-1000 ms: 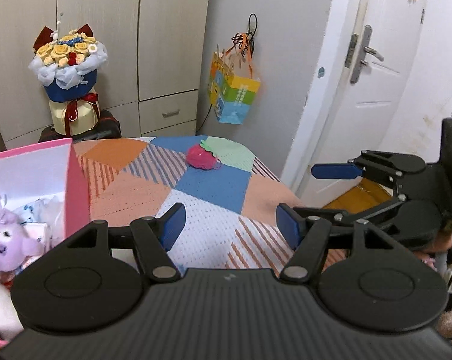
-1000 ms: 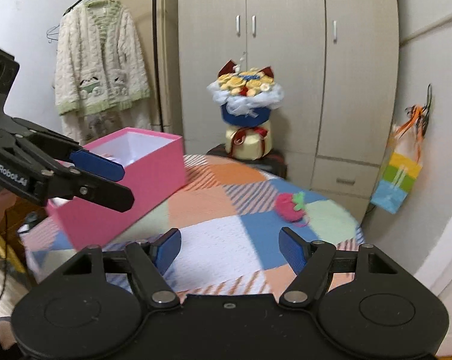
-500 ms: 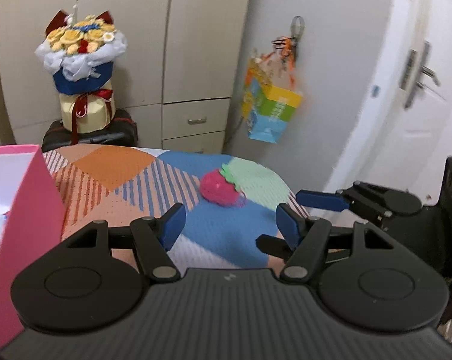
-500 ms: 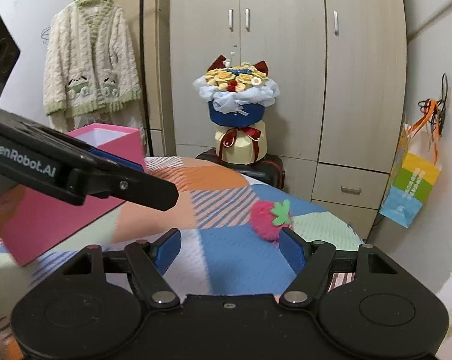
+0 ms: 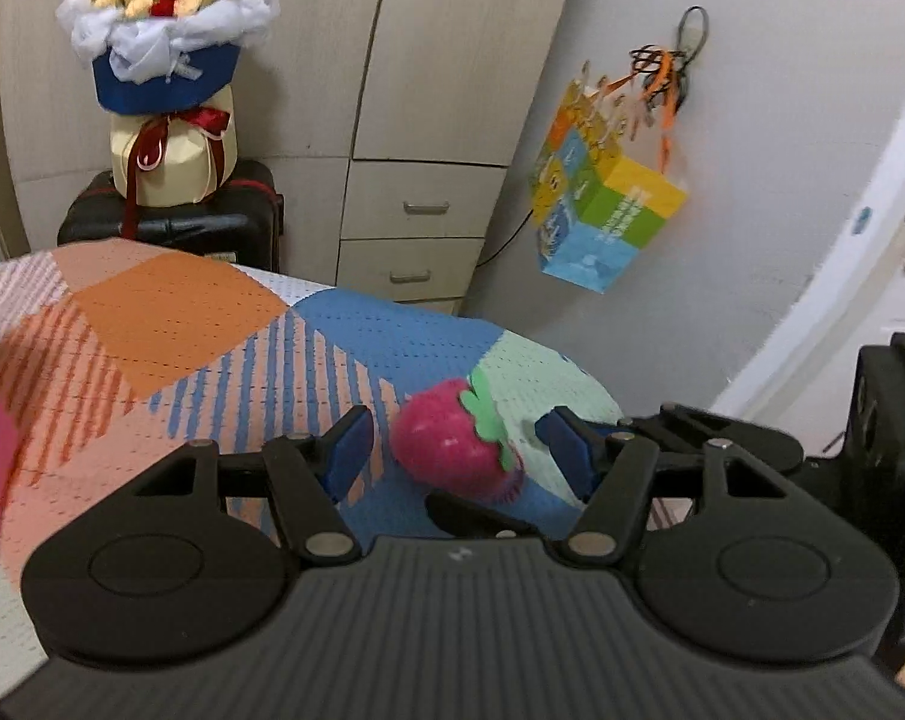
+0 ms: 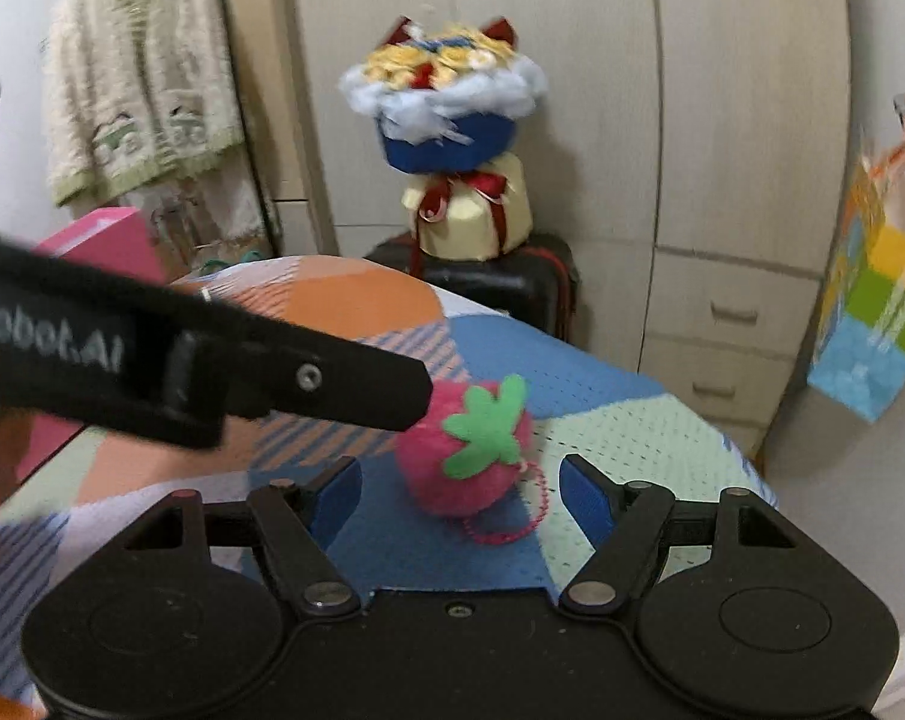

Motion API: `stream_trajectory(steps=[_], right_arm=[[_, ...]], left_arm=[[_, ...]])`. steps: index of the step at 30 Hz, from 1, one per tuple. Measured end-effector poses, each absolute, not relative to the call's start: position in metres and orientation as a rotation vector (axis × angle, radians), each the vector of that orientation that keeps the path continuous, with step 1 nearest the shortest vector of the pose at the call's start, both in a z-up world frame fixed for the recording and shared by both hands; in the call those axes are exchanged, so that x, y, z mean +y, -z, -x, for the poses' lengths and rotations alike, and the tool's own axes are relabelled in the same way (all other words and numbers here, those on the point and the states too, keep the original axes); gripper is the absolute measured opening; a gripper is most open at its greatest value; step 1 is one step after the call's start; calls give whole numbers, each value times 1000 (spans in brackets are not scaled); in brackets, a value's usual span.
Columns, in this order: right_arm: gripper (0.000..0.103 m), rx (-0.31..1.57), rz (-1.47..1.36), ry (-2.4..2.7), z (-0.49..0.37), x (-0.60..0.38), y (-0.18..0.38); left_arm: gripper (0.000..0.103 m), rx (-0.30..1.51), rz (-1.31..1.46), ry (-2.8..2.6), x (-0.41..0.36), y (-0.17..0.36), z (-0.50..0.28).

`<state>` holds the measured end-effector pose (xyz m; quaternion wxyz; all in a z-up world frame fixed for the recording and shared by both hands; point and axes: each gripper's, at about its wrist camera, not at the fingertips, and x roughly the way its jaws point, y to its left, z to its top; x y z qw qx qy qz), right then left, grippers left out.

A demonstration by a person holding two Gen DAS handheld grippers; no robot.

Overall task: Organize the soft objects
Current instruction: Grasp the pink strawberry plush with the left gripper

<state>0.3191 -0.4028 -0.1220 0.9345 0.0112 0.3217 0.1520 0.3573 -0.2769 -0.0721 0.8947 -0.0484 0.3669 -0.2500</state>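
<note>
A pink plush strawberry (image 5: 452,450) with a green felt leaf lies on the patchwork table cloth (image 5: 170,312) near its far right edge. My left gripper (image 5: 458,447) is open, and the strawberry sits between its blue fingertips. My right gripper (image 6: 458,492) is open too, with the same strawberry (image 6: 470,456) between its fingertips. The left gripper's black finger (image 6: 332,384) crosses the right wrist view and reaches the strawberry's left side. The pink box (image 6: 101,240) is at the far left.
A flower bouquet (image 5: 164,60) stands on a black case (image 5: 176,222) behind the table, in front of a beige wardrobe. A coloured paper bag (image 5: 602,204) hangs on the wall at right. A cardigan (image 6: 134,102) hangs at left. The table edge drops off just past the strawberry.
Both grippers have moved forward over the table towards the strawberry, which now lies between both pairs of fingertips. The pink box has slid out to the left edge of view.
</note>
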Motion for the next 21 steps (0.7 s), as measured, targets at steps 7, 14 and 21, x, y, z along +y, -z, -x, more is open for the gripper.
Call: stream_trajectory(steps=[7,14,21], right_arm=[[77,682,-56,-313,-334,-403,137],[53,663,-33,-291,-329,-396,137],[41,638,-41,-232,-317,-385,133]], left_arm=[[55,797,118,517,-285,89,-379],[43,873,179,504,-278,102,-390],[39,859,143,535,-280,94,-376]])
